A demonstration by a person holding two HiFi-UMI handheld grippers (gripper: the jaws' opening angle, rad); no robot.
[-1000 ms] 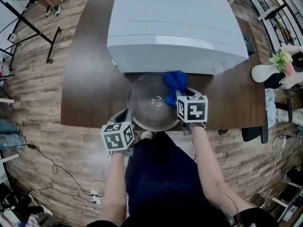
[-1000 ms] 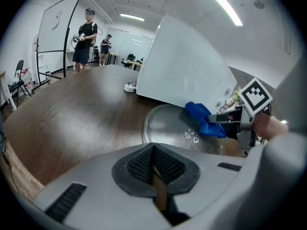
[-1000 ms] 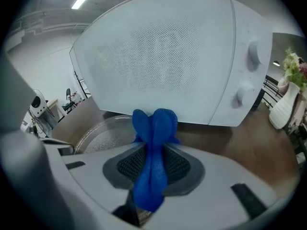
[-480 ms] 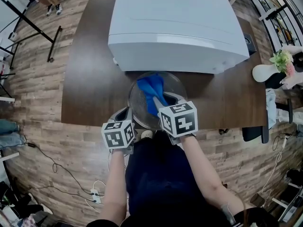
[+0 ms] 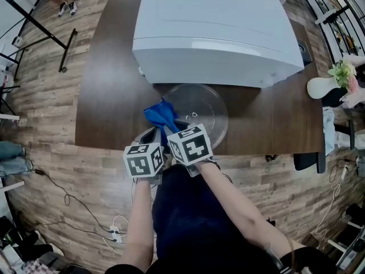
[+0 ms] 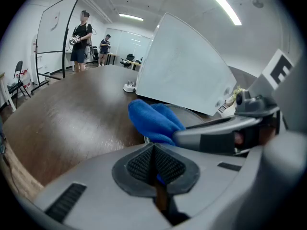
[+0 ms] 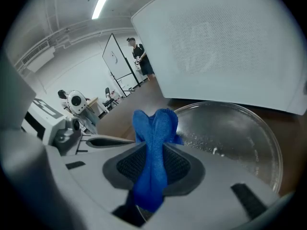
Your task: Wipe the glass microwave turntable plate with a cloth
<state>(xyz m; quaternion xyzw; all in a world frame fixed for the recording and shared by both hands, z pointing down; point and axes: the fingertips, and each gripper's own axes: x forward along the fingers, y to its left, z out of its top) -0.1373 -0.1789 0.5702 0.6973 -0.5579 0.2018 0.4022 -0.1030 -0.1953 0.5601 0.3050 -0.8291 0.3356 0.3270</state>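
Nearest, the left gripper was clamped shut, seemingly on the near-left rim of the glass plate. Just right of it, the right gripper was clenched on the blue cloth. The cloth's long axis ran out of the jaws, pointing far and slightly left, and its bunched end lay over the plate's left edge. The plate lay flat on the brown table, with the white microwave close behind it. Far off, two people stood.

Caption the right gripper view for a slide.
Right gripper shut on a blue cloth at the rim of the glass turntable plate, white microwave behind.
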